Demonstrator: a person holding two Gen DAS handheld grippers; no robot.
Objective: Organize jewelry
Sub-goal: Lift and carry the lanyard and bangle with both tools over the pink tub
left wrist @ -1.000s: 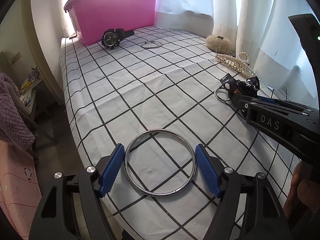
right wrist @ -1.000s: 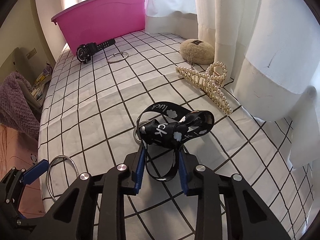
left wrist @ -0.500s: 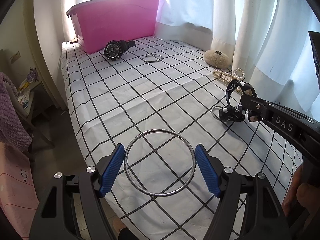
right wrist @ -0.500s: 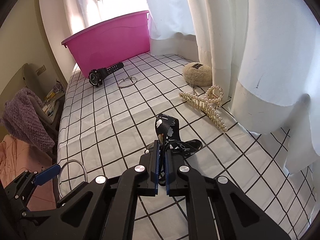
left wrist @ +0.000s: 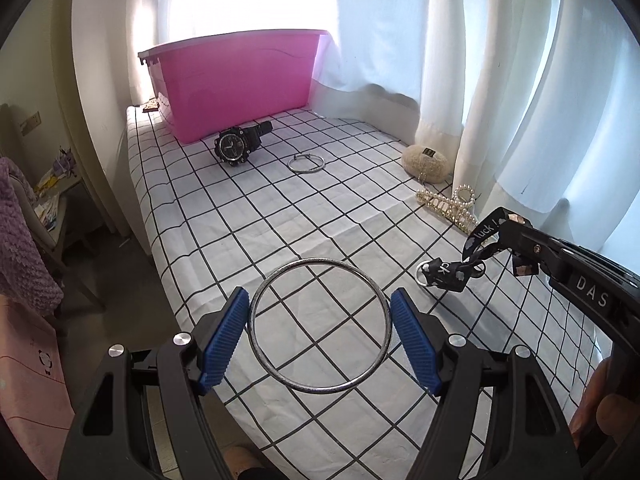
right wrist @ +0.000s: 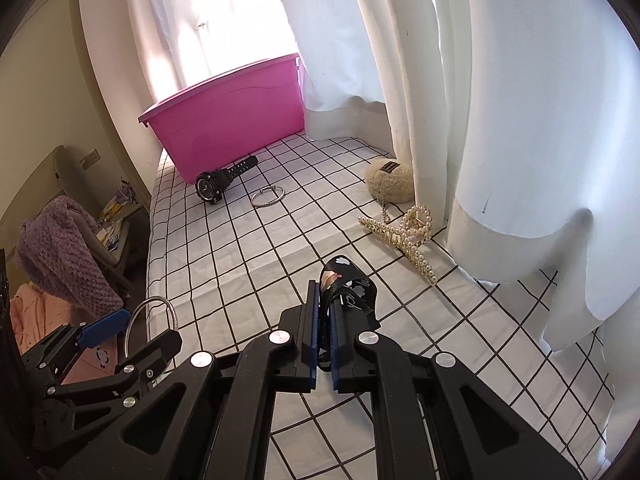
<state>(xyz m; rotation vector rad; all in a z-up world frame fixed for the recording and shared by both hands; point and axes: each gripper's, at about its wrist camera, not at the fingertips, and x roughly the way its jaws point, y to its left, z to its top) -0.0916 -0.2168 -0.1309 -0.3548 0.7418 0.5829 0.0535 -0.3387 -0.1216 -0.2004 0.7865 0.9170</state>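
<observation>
My left gripper [left wrist: 320, 332] is shut on a large silver bangle [left wrist: 318, 260], held across its width between the blue pads and lifted off the checked bedsheet [left wrist: 248, 220]. My right gripper [right wrist: 324, 312] is shut on a black strap [right wrist: 352, 284] printed with white clouds. In the left wrist view the strap [left wrist: 478, 240] dangles from the right gripper [left wrist: 508, 232], with a metal ring [left wrist: 424, 276] at its lower end. The right wrist view shows the left gripper [right wrist: 136, 328] and its bangle [right wrist: 150, 308] at the lower left.
A pink bin [left wrist: 236, 80] stands at the far end of the bed. A black watch [left wrist: 236, 144] and a small silver bangle [left wrist: 306, 163] lie before it. A fluffy beige pouch [left wrist: 426, 160] and a pearl hair claw [left wrist: 448, 204] sit by the white curtain [left wrist: 520, 80]. The bed's edge drops off at left.
Both grippers rose above the sheet. The right jaws shut on the strap and lifted it off the bed. The large bangle came up with the left gripper.
</observation>
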